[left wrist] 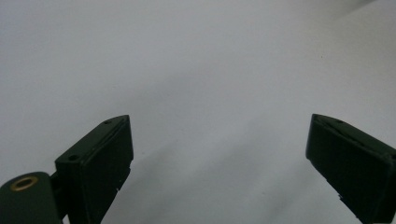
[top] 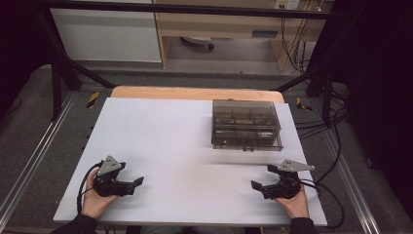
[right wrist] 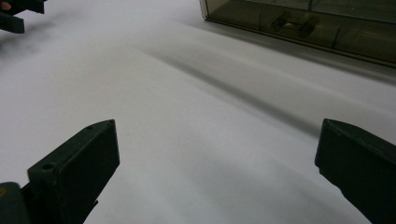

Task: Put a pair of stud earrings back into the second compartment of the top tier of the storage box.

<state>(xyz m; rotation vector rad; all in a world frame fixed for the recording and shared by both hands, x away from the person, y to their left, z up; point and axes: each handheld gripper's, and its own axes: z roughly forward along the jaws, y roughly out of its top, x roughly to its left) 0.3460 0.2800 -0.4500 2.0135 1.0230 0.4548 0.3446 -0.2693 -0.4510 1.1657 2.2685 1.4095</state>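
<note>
Left hand-held gripper (top: 138,182) is resting low at the near left of the tabletop (top: 160,141), jaws standing wide apart, nothing between them. Right hand-held gripper (top: 255,185) is sitting at the near right, jaws likewise spread and empty. Both are pointing inward. The smoky clear plastic box (top: 246,125), lid closed, compartments inside, is lying at the far right, well apart from both. Judgement: starting pose, approach not yet begun. Next move is calling for the right hand-held gripper reaching forward to the box's front latches (right wrist: 293,23).

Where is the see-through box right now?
In the high view, the box sits on the far right part of the white table, beyond the right gripper.
</note>
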